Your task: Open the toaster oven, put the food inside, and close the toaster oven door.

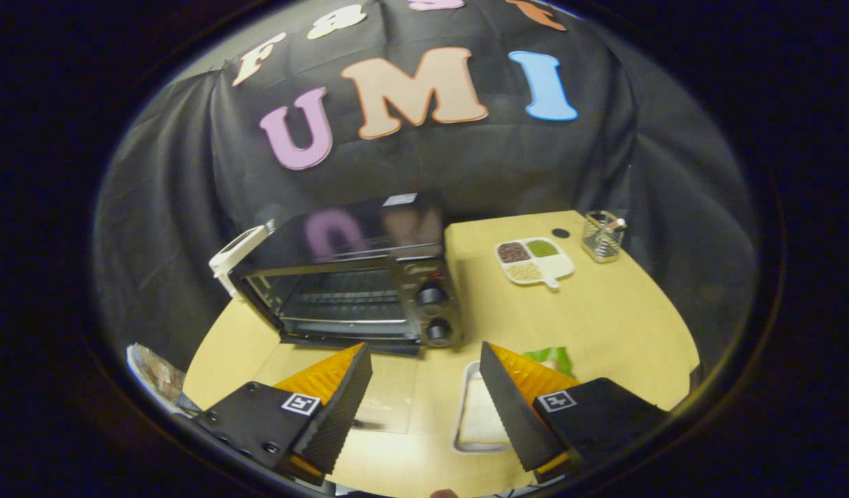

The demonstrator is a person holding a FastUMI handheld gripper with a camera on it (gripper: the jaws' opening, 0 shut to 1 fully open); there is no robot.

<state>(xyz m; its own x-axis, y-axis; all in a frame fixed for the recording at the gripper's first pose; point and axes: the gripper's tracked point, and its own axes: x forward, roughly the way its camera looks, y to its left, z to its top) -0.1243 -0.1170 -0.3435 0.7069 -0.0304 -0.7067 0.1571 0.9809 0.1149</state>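
The black toaster oven (pixel 355 290) stands on the wooden table's left half, with two knobs (pixel 433 296) on its right side. Its glass door (pixel 390 391) hangs open and lies flat toward me, so the wire rack inside shows. My gripper (pixel 424 408) is open above the table in front of the oven, with nothing between its fingers. The left finger (pixel 338 408) hovers over the lowered door. By the right finger (pixel 511 408) sits a white tray (pixel 476 415) holding a pale slab of food. A green item (pixel 556 358) peeks out behind that finger.
A white divided plate (pixel 535 261) of grains sits right of the oven, with a small black disc (pixel 561 233) and a wire cup (pixel 602 236) behind it. A white object (pixel 239 252) leans at the oven's left rear corner. A patterned object (pixel 155 373) lies off the table's left edge.
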